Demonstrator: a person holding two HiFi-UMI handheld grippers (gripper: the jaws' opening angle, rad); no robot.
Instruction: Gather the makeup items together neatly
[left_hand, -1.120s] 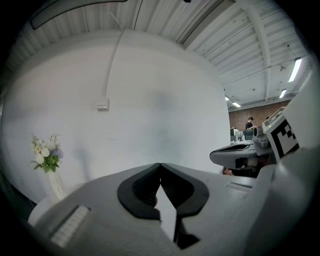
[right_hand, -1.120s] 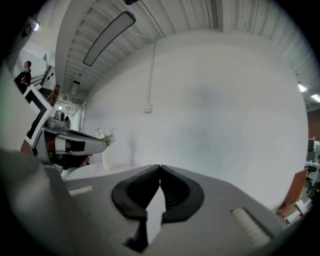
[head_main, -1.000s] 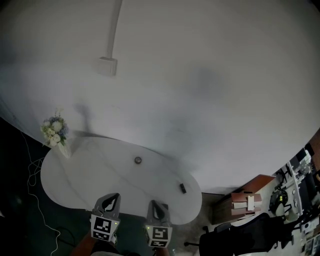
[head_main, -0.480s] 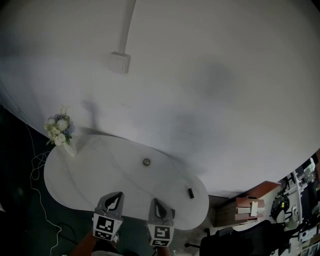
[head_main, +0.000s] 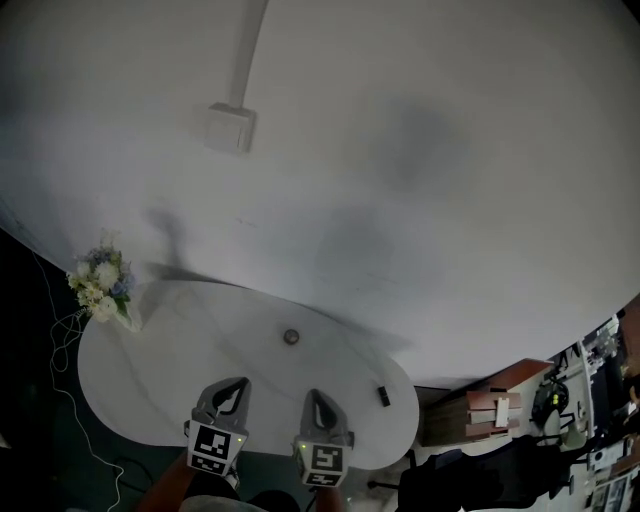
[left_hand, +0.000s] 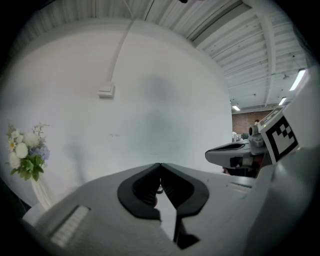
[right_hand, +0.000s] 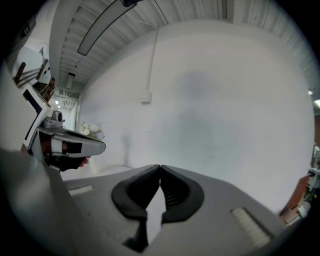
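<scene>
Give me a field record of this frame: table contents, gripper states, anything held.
surface: white oval table
left end: bunch of flowers
middle: small round item, too small to identify
right end: small dark item, too small to identify
layout: the two items lie well apart, not gathered
left gripper: shut, nothing between the jaws
right gripper: shut, nothing between the jaws
gripper position: both at the table's near edge, touching neither item

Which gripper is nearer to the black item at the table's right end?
Right. The right gripper is just left of the black item; the left gripper is farther left.
</scene>
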